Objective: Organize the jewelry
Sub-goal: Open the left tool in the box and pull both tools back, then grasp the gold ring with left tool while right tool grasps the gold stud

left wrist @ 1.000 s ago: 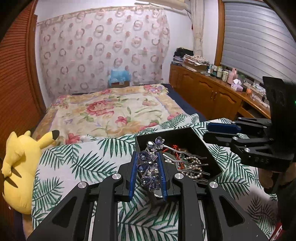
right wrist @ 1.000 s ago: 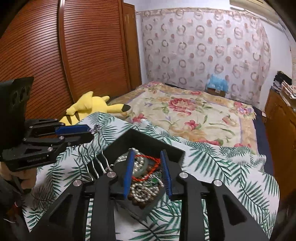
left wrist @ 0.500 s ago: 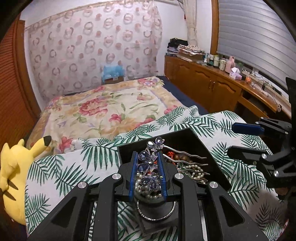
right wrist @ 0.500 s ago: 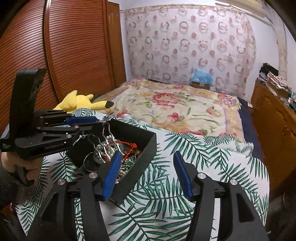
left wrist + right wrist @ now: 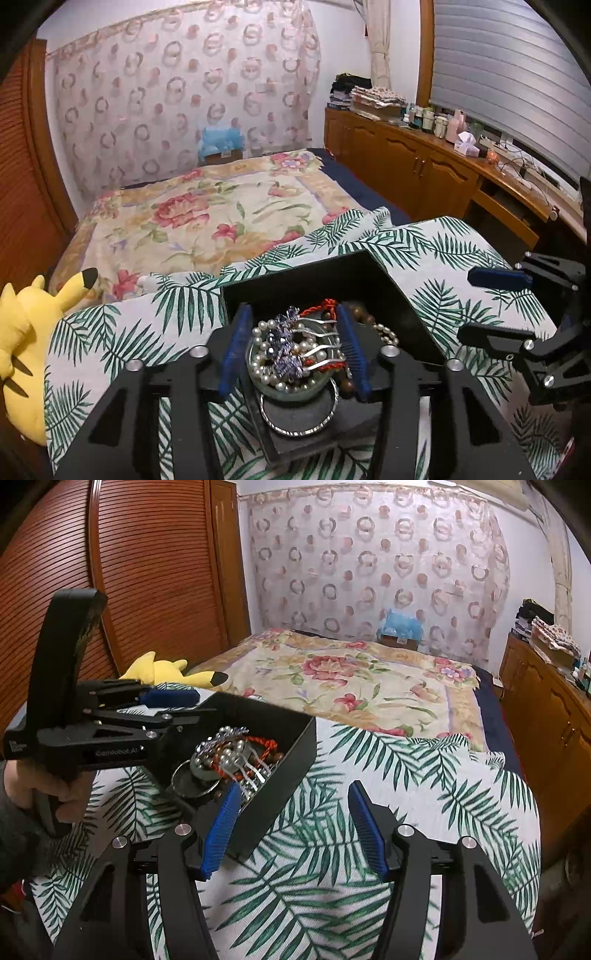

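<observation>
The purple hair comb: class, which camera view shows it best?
The left wrist view: the purple hair comb lies centred between that gripper's open fingers, flowers and prongs visible. The right wrist view shows mainly its silver prongs, partly hidden.

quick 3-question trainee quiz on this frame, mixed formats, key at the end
1. True or false: the left claw is clamped on the purple hair comb.
2. What does the right claw hold?
A. a pearl necklace
B. nothing, it is open
C. the box wall
3. Fill in: the silver bangle lies in the black ____.

Key
1. False. Its fingers are spread and the comb lies on the pile in the box.
2. B
3. box
</observation>
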Motion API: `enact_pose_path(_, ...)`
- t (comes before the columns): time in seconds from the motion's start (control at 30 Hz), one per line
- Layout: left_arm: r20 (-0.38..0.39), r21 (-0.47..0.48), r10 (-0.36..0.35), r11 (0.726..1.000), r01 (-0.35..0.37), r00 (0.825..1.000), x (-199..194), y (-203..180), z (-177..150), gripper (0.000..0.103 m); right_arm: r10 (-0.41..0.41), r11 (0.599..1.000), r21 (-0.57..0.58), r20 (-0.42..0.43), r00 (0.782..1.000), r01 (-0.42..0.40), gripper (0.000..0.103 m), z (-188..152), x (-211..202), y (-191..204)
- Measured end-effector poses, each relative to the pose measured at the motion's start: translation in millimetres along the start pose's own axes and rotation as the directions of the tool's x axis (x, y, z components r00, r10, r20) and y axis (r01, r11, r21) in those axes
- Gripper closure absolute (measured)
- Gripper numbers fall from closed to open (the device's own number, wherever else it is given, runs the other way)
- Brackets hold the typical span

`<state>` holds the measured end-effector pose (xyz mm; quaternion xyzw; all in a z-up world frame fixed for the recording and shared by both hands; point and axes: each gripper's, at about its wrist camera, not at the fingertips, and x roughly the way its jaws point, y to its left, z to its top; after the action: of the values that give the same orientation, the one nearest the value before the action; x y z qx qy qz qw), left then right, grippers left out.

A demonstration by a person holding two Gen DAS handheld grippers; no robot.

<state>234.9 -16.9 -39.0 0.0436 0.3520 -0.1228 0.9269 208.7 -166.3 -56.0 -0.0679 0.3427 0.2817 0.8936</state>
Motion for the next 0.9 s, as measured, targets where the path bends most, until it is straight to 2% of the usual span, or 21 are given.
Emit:
enact_pose_path(0.1,0.014,-0.006,0.006,1.000,-0.006,1.000,-11,-2,-5,0.033,0.001,1.000,0.006,0.000,1.000,-0.001,0.040,-7,-6,4)
enact_pose_path(0.73,-0.001,-0.029,0.037,0.999,-0.037,0.999,-63,-10,-66,0.020,0.017,1.000,-0.006,-0.015,1.000,-0.017,0.040,-54,-35,50)
enact_pose_path(0.9,-0.014,-0.039,0.032,0.999,-0.032,0.999,-69,-9,-83,0.011,0.024,1.000,-0.007,-0.037,0.999,-0.024,0.040,-69,-36,61)
